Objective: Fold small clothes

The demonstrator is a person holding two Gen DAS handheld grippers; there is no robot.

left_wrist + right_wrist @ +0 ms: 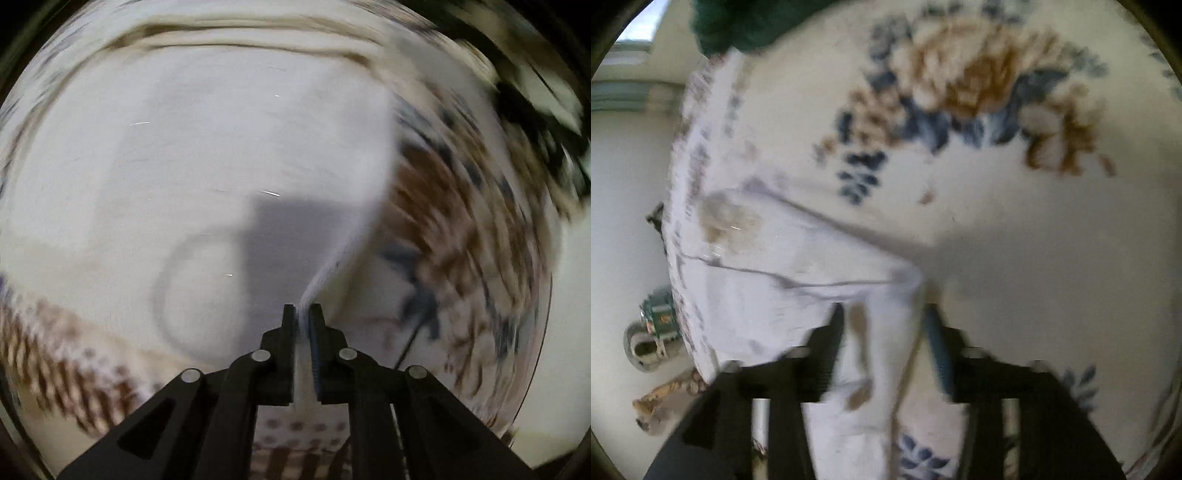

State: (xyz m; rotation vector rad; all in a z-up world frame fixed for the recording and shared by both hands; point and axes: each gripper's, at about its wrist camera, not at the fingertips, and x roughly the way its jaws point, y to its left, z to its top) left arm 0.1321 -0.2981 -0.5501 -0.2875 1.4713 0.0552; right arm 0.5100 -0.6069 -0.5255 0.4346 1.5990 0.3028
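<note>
A small white garment [207, 155] fills most of the left wrist view, lifted and blurred by motion. My left gripper [303, 312] is shut on its edge, the cloth pinched between the black fingers. In the right wrist view the same white garment [783, 258] lies over a floral bedsheet [1015, 229]. My right gripper [882, 314] has its jaws apart with a strip of the white cloth running between them; whether the fingers press on it is unclear in the blur.
A dark green cloth [738, 22] lies at the top left of the right wrist view. A small round object [650, 339] and a patterned scrap [665, 402] sit on the floor beside the bed's edge.
</note>
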